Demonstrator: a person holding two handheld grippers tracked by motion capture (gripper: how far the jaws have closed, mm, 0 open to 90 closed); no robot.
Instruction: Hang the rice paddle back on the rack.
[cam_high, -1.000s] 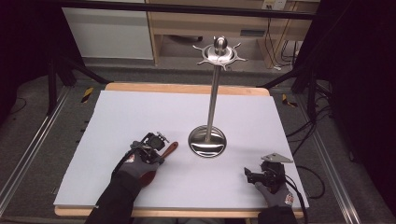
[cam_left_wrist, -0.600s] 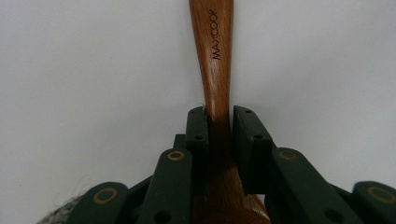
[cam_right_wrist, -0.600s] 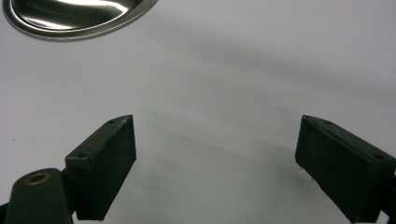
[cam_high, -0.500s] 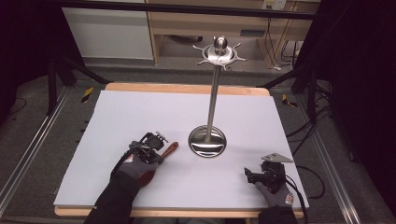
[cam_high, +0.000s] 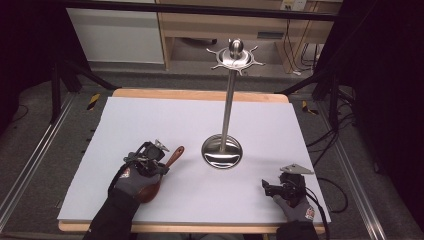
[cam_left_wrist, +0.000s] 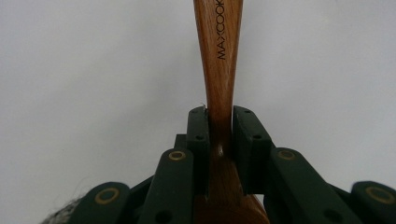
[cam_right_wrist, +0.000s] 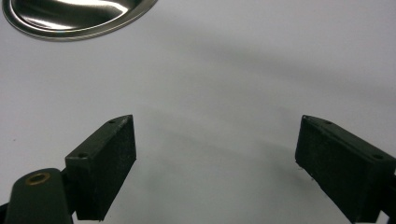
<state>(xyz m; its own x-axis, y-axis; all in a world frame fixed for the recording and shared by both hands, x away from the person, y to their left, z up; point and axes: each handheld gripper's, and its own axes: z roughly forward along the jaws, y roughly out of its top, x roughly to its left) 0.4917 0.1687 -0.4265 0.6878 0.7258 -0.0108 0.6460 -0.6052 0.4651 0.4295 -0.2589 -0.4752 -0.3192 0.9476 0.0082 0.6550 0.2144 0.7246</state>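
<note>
left gripper (cam_left_wrist: 219, 135) is clamped on the wooden spoon (cam_left_wrist: 218, 56) at the narrow neck where handle meets bowl; jaws squeeze both sides and the handle runs straight out ahead. from the high view the left gripper (cam_high: 150, 159) sits low at the near-left of the white table (cam_high: 150, 120), spoon (cam_high: 172, 156) handle pointing up-right toward the steel stand (cam_high: 229, 100), bowl end tucked under the hand, on or just off the surface, can't tell which. right gripper (cam_right_wrist: 215, 158) is spread wide with nothing between the jaws, parked at the near-right (cam_high: 282, 187), edge of the stand base (cam_right_wrist: 74, 16) visible ahead of it.

my read: the spoon is meant to hang on the stand's top hooks (cam_high: 235, 57).

- grip is near the bowl, so the long handle leads. good for presenting the handle tip to a hook
- lift clear before swinging, the pole is close
- whether the handle end has a hanging hole is too small to tell
- keep the clamp firm; smooth tapered wood could slide
- the right could steady the base if the stand rocks
</note>
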